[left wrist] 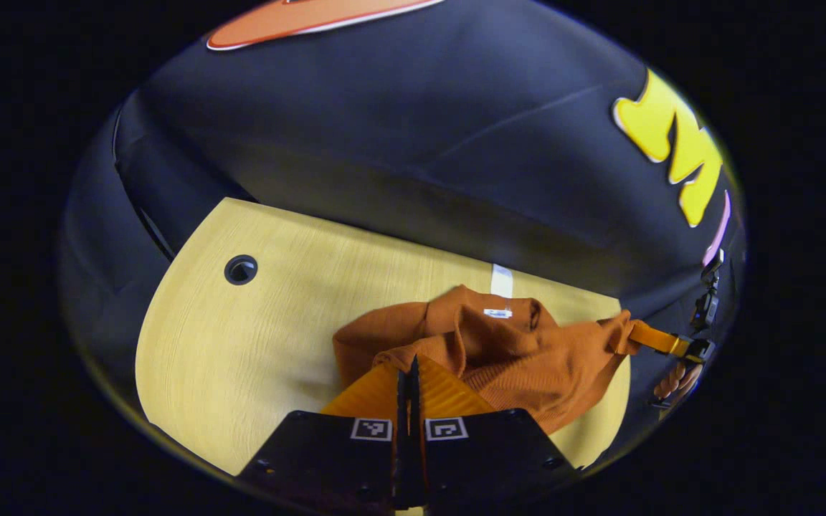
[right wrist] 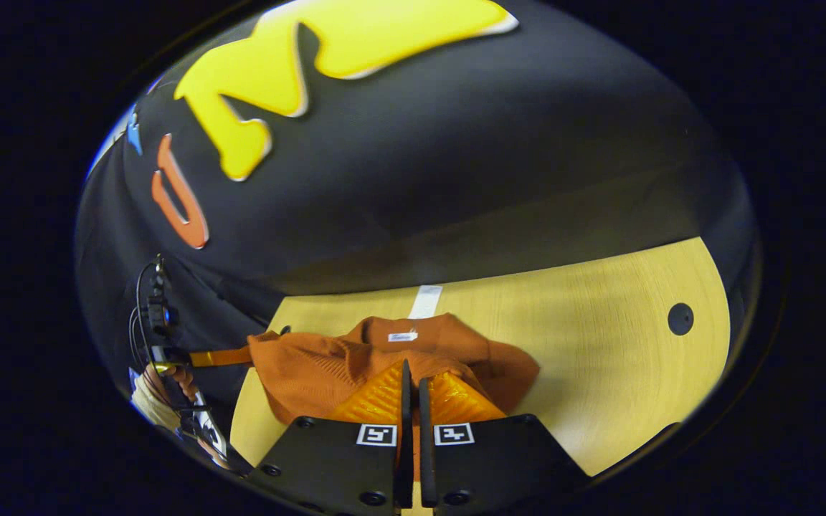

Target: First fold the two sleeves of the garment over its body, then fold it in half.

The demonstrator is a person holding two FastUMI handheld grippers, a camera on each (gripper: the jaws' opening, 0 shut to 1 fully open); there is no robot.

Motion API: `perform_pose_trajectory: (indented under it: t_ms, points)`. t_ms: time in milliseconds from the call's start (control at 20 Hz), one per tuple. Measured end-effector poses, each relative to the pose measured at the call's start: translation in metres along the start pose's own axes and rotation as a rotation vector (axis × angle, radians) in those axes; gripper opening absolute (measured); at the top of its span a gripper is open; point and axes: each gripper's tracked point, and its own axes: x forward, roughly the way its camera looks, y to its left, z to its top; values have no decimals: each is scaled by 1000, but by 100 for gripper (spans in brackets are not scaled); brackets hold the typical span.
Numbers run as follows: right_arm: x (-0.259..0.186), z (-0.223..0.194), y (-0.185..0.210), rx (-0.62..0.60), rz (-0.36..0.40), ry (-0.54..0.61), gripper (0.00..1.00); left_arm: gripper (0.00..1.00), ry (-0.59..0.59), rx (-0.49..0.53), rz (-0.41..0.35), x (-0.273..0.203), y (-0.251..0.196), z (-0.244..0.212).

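Both grippers, left (left wrist: 409, 373) and right (right wrist: 411, 380), are clenched on the near edge of the rust-orange knitted garment (left wrist: 520, 351), which lies bunched near the far edge of the pale wooden table (left wrist: 241, 358). I'd lift evenly, keeping the cloth taut between my two grips, then lay it flat. Sleeves are lost in the folds; the fold's stage I cannot judge.

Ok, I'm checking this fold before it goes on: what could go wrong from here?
The garment lies bunched on the table, so a fold made now may trap creases. The right claw pinches its end at the table's edge; if it slips, that end could drop off.
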Motion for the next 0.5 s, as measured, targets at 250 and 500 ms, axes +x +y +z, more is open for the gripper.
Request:
perform_pose_trajectory:
  t_ms: [250,500]
  points:
    - [66,-34,-63,220,-178,43,5,3,43,50,32,58,11,-11]
    - [69,-27,-63,362,-144,-28,6,3,-4,71,14,67,15,0]
